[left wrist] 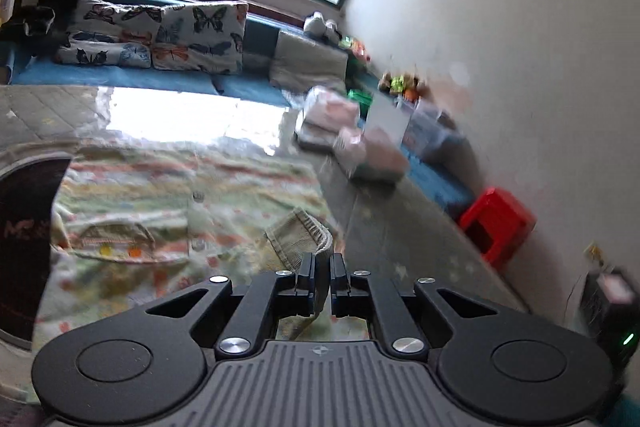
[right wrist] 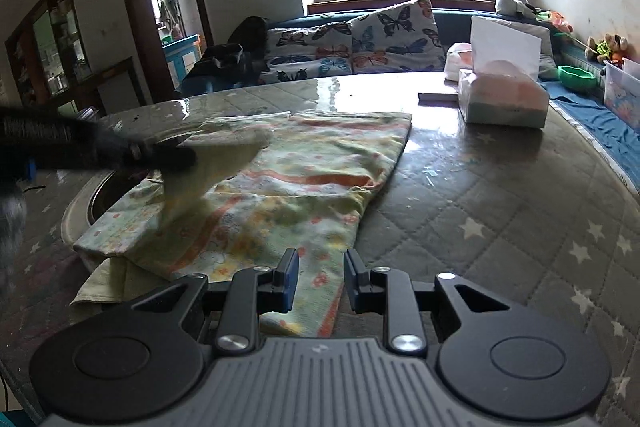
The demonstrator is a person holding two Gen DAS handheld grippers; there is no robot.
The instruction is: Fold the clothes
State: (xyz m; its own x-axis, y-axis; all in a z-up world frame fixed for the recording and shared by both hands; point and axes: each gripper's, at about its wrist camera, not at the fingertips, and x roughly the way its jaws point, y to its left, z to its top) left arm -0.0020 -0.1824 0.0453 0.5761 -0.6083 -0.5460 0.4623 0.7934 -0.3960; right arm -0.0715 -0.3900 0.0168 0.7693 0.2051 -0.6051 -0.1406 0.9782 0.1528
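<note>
A pale yellow-green garment [right wrist: 304, 163] with orange and floral print lies spread on the table. My left gripper [left wrist: 321, 263] is shut on its ribbed sleeve cuff [left wrist: 298, 233], which is lifted above the rest of the garment [left wrist: 160, 203]. In the right wrist view the left gripper [right wrist: 176, 157] shows as a blurred black bar coming in from the left, with the pale sleeve [right wrist: 224, 159] hanging from it. My right gripper [right wrist: 320, 265] hovers over the garment's near edge. Its jaws stand apart, and the cloth lies flat beneath them without being pinched.
The table [right wrist: 500, 219] has a quilted grey cover with stars. A tissue box [right wrist: 504, 99] and a white card [right wrist: 504, 43] stand at its far right. A metal basin [right wrist: 76, 215] sits under the garment's left side. Butterfly cushions [right wrist: 360, 39] line the sofa. A red stool [left wrist: 496, 223] stands by the wall.
</note>
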